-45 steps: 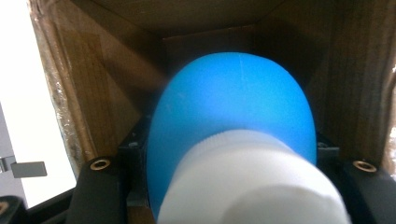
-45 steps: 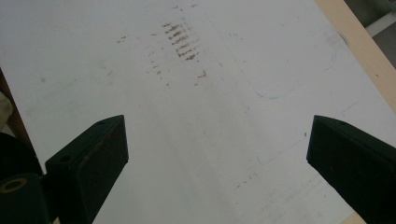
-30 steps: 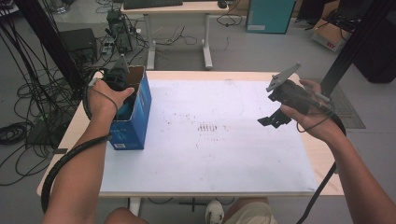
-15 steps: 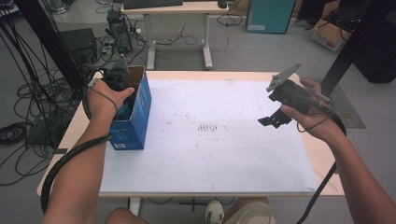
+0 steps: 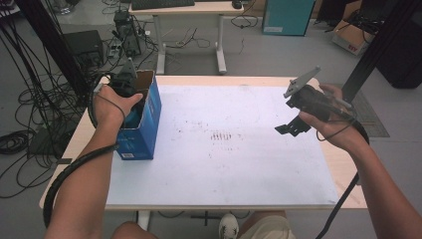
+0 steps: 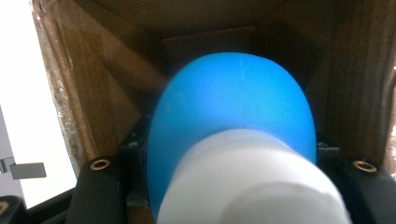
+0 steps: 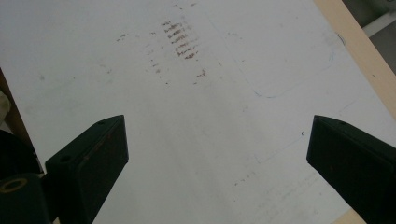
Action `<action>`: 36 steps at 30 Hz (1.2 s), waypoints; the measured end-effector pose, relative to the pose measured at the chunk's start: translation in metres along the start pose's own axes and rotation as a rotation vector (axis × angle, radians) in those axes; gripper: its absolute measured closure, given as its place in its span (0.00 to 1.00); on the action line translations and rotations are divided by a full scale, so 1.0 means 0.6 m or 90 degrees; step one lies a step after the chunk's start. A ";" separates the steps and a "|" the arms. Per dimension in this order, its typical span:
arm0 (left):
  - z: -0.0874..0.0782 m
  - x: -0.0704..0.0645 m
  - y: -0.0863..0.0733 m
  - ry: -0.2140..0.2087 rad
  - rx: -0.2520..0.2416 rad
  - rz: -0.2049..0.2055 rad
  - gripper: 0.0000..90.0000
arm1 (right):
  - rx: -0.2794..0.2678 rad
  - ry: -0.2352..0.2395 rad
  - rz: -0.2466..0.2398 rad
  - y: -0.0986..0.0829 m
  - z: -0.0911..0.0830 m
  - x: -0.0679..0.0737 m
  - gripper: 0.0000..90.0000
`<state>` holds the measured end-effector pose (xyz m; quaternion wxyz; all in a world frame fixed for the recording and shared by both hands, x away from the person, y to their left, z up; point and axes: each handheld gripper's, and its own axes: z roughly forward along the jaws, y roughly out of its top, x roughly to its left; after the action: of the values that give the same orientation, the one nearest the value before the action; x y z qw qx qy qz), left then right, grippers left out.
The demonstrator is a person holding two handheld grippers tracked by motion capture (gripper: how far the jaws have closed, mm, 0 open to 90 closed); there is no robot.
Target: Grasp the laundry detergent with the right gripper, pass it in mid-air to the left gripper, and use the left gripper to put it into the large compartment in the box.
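The left claw (image 5: 130,107) is down inside the open top of a blue cardboard box (image 5: 144,132) standing at the far left of the worktop (image 5: 343,174). In the left gripper view it is clamped on a blue bottle (image 6: 233,116) with a white cap (image 6: 252,182), the bottle sitting between the box's brown inner walls. The right claw (image 5: 291,128) hangs above the right side of the white sheet (image 5: 224,164), well apart from the box, its jaws spread wide and gripping nothing. Faint brown smudges (image 7: 180,39) mark the sheet's middle.
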<state>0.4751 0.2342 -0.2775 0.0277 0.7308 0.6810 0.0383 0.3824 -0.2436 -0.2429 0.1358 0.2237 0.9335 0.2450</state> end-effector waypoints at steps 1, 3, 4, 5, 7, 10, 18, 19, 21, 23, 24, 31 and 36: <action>0.000 0.000 0.000 0.000 0.000 0.000 0.41 | 0.001 -0.001 0.001 0.001 0.000 0.000 0.06; 0.000 0.000 0.000 0.001 0.000 0.001 0.41 | -0.004 -0.001 0.004 0.001 0.000 0.001 0.06; 0.000 0.000 0.000 0.001 0.000 0.001 0.41 | -0.004 0.001 0.000 0.001 0.001 0.001 0.06; 0.000 -0.001 0.000 0.002 -0.001 0.001 0.41 | 0.001 0.000 -0.001 0.002 0.000 0.001 0.06; 0.000 0.000 0.000 0.001 -0.001 0.001 0.41 | -0.004 0.000 0.002 0.002 0.001 0.002 0.06; 0.000 0.000 0.001 0.001 0.000 0.001 0.41 | -0.002 -0.001 -0.002 0.001 0.000 0.002 0.06; 0.000 -0.002 0.000 0.004 -0.002 0.003 0.41 | -0.003 -0.001 0.005 0.000 0.002 0.003 0.06; 0.000 -0.002 0.000 0.004 -0.002 0.002 0.41 | -0.003 -0.001 0.004 0.000 0.002 0.003 0.06; 0.000 -0.002 -0.001 0.004 -0.001 0.002 0.41 | -0.003 0.001 0.003 0.000 0.002 0.003 0.06; 0.000 -0.003 0.000 0.005 -0.001 0.003 0.41 | -0.001 0.001 0.001 -0.001 0.002 0.002 0.06; 0.000 -0.003 0.000 0.005 -0.001 0.003 0.41 | -0.001 0.002 -0.001 -0.001 0.002 0.002 0.06; 0.000 -0.003 0.000 0.005 -0.002 0.001 0.41 | -0.006 -0.001 0.004 -0.003 0.001 0.003 0.06; 0.000 -0.002 -0.001 0.004 -0.003 0.002 0.41 | -0.003 -0.001 0.004 -0.002 0.000 0.004 0.06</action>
<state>0.4744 0.2331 -0.2775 0.0276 0.7314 0.6801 0.0420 0.3799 -0.2437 -0.2440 0.1361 0.2263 0.9321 0.2478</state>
